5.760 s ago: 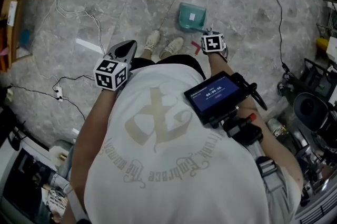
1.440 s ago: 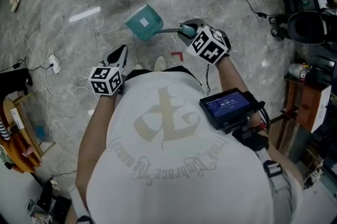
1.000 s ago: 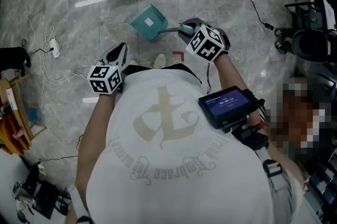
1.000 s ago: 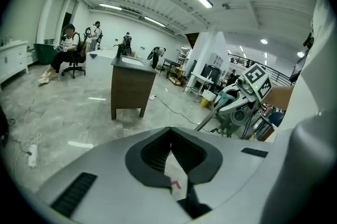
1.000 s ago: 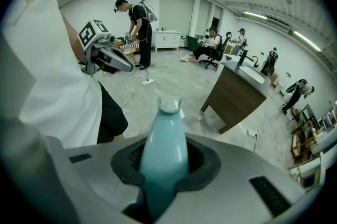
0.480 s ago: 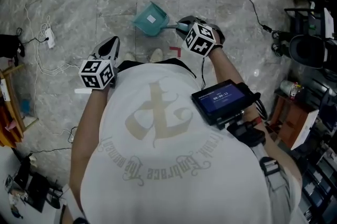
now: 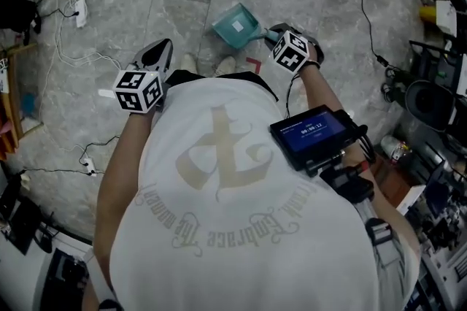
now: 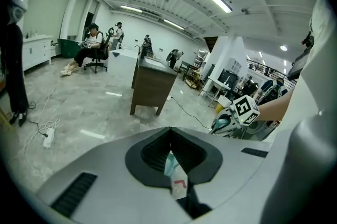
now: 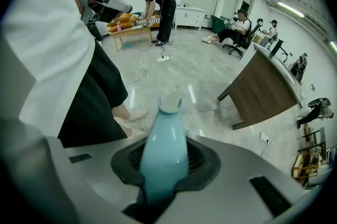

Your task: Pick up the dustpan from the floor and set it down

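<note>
The teal dustpan (image 7: 237,25) hangs tilted just above the marble floor, ahead of the person's shoes; whether it touches the floor I cannot tell. My right gripper (image 7: 277,34) is shut on its handle (image 9: 164,154), which fills the gap between the jaws. The pan itself is out of sight in the right gripper view. My left gripper (image 7: 163,48) is held apart at the left, shut and empty (image 8: 169,133). Through the slit under its tips a strip of the dustpan (image 8: 169,164) shows. The right gripper (image 8: 224,123) also appears in the left gripper view.
A red tape corner (image 7: 253,66) marks the floor beside the shoes (image 7: 188,63). Cables and a power strip (image 7: 80,8) lie at the left. Equipment (image 7: 430,101) crowds the right edge. A brown desk (image 8: 152,83) stands further off, and people (image 9: 158,2) work in the background.
The dustpan lay on the floor in the earliest frame; now my right gripper holds it by the handle. Over the last second it has sunk toward the floor. My left gripper drifted sideways.
</note>
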`<state>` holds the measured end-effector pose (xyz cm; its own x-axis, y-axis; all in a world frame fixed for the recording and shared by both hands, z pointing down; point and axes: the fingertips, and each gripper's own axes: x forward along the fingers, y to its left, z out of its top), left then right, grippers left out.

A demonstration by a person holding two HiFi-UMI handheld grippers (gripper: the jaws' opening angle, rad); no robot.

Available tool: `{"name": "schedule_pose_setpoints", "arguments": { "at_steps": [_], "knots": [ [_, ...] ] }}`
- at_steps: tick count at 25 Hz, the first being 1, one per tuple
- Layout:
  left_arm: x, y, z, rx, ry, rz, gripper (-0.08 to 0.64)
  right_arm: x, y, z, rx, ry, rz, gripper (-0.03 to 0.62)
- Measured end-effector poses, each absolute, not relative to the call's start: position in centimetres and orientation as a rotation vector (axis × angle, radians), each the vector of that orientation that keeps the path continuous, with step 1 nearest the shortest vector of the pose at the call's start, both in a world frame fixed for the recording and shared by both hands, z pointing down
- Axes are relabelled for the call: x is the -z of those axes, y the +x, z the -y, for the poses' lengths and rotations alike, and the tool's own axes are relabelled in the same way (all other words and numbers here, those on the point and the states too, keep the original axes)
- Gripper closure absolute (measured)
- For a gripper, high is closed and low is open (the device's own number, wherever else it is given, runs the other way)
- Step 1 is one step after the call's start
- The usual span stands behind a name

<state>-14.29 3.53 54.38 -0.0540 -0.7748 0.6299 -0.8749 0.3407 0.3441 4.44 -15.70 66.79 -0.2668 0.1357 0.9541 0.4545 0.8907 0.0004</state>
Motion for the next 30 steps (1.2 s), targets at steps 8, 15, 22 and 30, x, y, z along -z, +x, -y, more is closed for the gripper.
{"name": "schedule_pose_setpoints", "arguments": {
  "at_steps": [8,15,22,30],
  "knots": [
    [-55.9,-17.3,-8.2,-0.114,1.325,1.886,0.549,-71.0,2.1,14.9,0.311,-0.471,1.793,0.499],
    [-55.5,-15.4,-10.1,-0.130,1.268,1.883,0.549,-72.7,1.2,15.3,0.302,-0.430,1.811,0.499],
    [-55.2,-14.7,-10.6,-0.158,1.247,1.880,0.549,-74.5,1.5,15.2,0.263,-0.352,1.812,0.498],
    [-54.8,-14.2,-10.1,-0.174,1.260,1.873,0.549,-75.6,2.4,15.5,0.230,-0.276,1.802,0.495]
  ]
}}
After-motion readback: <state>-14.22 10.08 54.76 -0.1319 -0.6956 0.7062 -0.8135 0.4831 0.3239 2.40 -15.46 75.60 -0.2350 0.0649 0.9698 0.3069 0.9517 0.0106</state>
